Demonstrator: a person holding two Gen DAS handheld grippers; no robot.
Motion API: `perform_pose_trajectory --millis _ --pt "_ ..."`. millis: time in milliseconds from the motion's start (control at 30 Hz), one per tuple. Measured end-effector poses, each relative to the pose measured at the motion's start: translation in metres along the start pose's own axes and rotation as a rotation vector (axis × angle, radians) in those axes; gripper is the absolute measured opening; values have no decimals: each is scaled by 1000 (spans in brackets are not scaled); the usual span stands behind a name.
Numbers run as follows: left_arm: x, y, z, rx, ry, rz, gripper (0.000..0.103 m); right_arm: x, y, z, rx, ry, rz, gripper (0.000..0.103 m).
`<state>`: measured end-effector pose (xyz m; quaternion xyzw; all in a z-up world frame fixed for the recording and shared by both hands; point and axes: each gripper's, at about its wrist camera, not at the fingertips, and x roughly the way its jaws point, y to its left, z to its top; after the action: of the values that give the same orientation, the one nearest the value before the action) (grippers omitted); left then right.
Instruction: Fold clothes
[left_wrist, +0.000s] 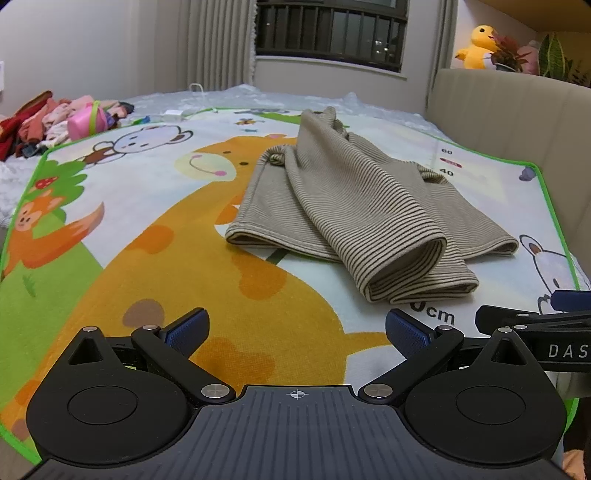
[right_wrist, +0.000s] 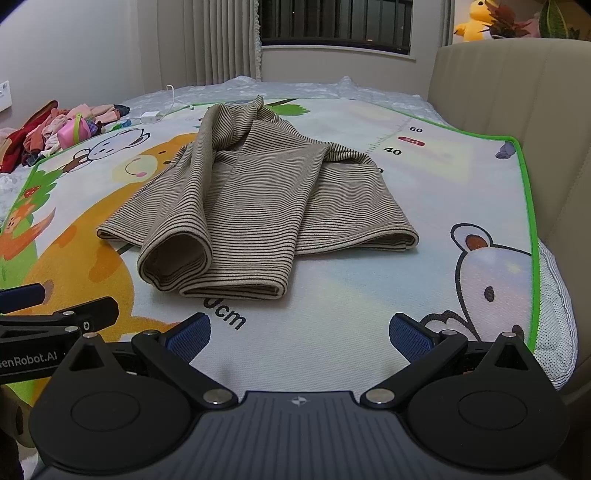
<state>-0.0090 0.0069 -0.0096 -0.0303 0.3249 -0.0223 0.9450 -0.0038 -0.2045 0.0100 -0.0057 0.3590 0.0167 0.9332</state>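
Note:
A beige garment with thin dark stripes lies partly folded on the cartoon play mat, one sleeve draped over its body with the cuff end nearest me. My left gripper is open just above the mat, short of the garment's near edge and left of it. Also open is my right gripper, which hovers in front of the garment's near hem with nothing between its blue pads. Each gripper shows at the edge of the other's view.
A pile of mixed clothes sits at the far left of the bed. A white charger and cable lie behind the mat. A padded beige headboard borders the right side, with a yellow plush toy above.

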Motion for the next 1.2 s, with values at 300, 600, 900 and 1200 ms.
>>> perform_pose_trajectory --millis 300,600,900,1200 --pt "0 0 0 -1 2 -2 103 1 0 -1 -4 1 0 103" --pt "8 -6 7 13 1 -8 103 2 -9 0 23 -12 -2 103" --pt "29 -7 25 67 -1 -86 103 7 -37 12 118 -83 15 103" --pt "69 -9 89 92 -116 -138 103 30 -101 43 398 -138 180 103"
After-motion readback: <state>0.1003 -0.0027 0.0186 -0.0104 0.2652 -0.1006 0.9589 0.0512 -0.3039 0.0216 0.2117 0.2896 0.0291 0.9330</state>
